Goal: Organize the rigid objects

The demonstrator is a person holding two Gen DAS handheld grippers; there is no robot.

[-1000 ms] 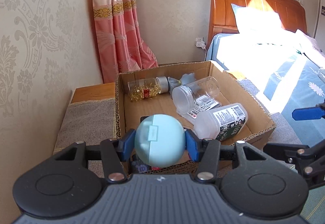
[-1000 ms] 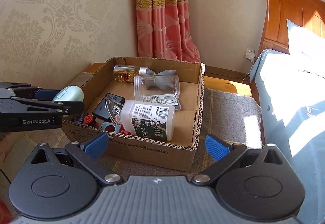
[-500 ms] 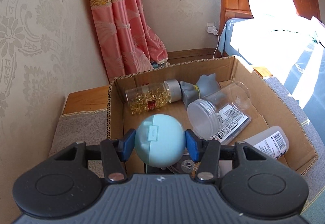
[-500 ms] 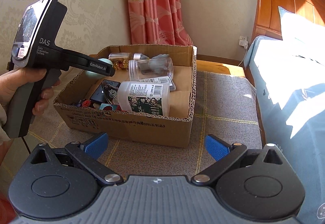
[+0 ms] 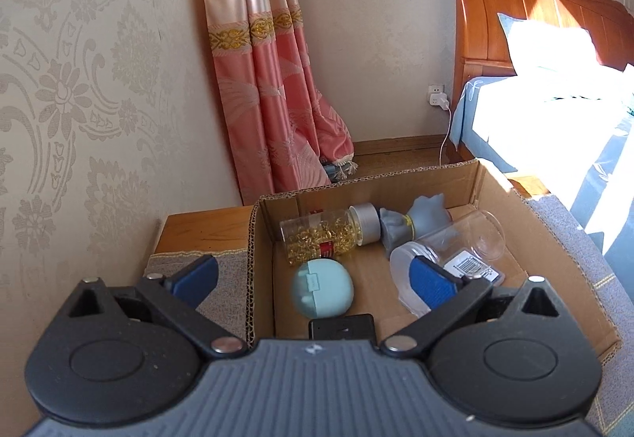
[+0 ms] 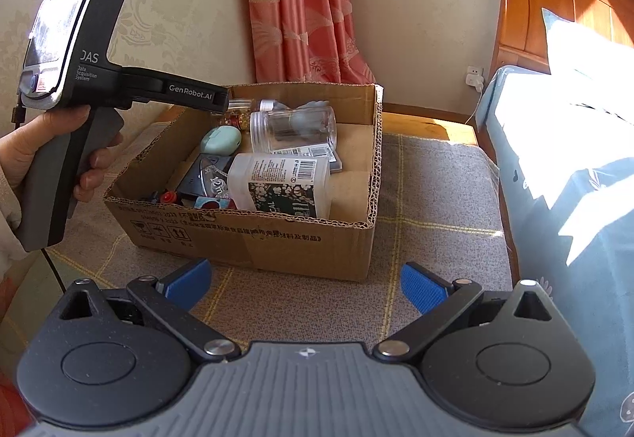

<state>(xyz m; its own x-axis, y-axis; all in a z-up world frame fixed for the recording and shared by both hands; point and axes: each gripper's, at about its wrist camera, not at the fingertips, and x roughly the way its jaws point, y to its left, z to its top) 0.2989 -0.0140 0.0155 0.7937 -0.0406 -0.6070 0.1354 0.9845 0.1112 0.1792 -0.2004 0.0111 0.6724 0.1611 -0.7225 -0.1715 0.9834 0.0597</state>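
Note:
A pale blue round case [image 5: 321, 288] lies in the left part of the cardboard box [image 5: 547, 238], free of any gripper; it also shows in the right wrist view [image 6: 220, 140]. My left gripper [image 5: 313, 278] is open above it, jaws wide apart. The box [image 6: 253, 242] also holds a bottle of yellow capsules [image 5: 323, 236], a clear jar [image 5: 447, 262], a grey figure [image 5: 416, 221], a white labelled bottle [image 6: 281, 183] and a black device [image 5: 341, 326]. My right gripper [image 6: 305, 284] is open and empty, in front of the box over the mat.
The box stands on a grey woven mat [image 6: 428, 191] over a wooden bench. A patterned wall and pink curtain [image 5: 273, 80] are behind. A bed with blue bedding [image 6: 574, 179] lies close on the right. The person's hand [image 6: 35, 151] holds the left gripper's handle.
My left gripper opened and let go of the pale blue case, which now lies in the box. The right gripper drew back a little and stayed open.

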